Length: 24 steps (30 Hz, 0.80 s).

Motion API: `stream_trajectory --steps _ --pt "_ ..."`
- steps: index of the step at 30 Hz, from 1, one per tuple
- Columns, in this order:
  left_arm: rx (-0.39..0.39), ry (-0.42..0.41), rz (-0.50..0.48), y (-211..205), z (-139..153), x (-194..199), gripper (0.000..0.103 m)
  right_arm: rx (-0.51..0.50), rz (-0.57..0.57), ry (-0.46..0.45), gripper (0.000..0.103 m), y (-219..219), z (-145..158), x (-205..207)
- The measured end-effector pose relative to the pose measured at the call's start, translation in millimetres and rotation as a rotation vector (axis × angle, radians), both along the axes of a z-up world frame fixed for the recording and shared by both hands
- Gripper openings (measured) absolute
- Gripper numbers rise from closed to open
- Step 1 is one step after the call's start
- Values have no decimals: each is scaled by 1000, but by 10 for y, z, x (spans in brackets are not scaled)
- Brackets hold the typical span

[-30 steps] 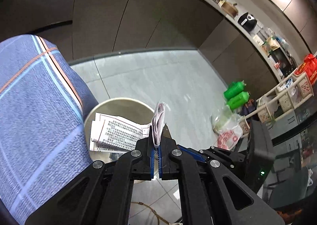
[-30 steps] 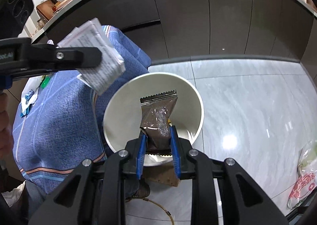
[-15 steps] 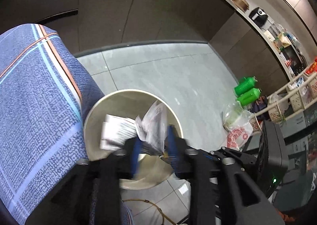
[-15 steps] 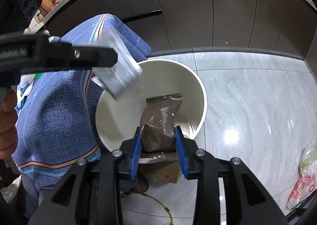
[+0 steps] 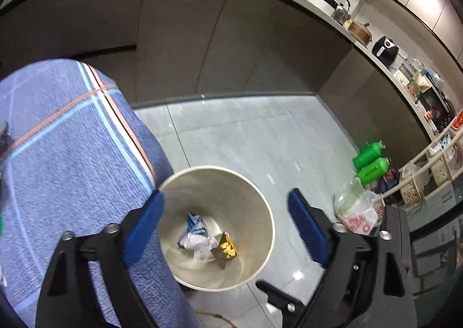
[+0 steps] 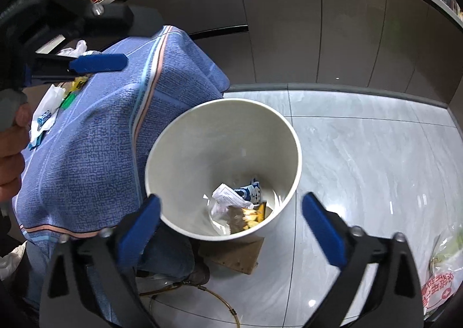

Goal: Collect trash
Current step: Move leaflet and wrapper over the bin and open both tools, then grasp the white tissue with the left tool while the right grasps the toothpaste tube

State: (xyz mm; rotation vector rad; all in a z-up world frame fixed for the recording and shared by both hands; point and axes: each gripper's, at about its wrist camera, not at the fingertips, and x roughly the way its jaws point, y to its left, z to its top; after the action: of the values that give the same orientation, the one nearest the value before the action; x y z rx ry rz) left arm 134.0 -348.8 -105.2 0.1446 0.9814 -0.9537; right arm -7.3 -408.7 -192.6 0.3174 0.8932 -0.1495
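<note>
A white bin (image 5: 262,206) stands on the floor beside a table under a blue cloth (image 5: 72,154). My left gripper (image 5: 224,200) hangs above the bin, jaws opening wide, nothing between them. In the bin lie crumpled white paper (image 5: 199,244), a blue-white wrapper (image 5: 194,225) and a yellow-brown wrapper (image 5: 225,247). My right gripper (image 6: 231,202) also hangs over the bin (image 6: 217,140), jaws opening, empty. Below it lie folded paper (image 6: 227,195) and a brown wrapper (image 6: 240,218). On the cloth (image 6: 101,140) a white tissue (image 6: 49,96) and small wrappers (image 6: 43,118) remain.
Dark cabinets run behind the bin. Two green bottles (image 5: 370,157), a plastic bag (image 5: 358,212) and a rack (image 5: 434,163) stand to the right. A brown cardboard piece (image 6: 237,255) and a thin cord (image 6: 214,296) lie by the bin's foot. A hand (image 6: 11,160) shows at the left edge.
Both grippers went from shut to wide open. The folded paper left the left gripper and the brown wrapper left the right one; both now lie in the bin.
</note>
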Motion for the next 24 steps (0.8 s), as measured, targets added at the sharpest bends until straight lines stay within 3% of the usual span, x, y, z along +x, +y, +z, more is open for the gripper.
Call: stream_trajectory --steps 3,14,24 --pt "-14 -47 54 136 98 -7 94 -9 11 11 100 16 14 17" --pt "-22 -72 179 624 356 -28 94 -71 32 -18 100 232 291 37" --pt "-23 -104 373 1494 674 -96 94 -115 117 -100 100 624 720 92"
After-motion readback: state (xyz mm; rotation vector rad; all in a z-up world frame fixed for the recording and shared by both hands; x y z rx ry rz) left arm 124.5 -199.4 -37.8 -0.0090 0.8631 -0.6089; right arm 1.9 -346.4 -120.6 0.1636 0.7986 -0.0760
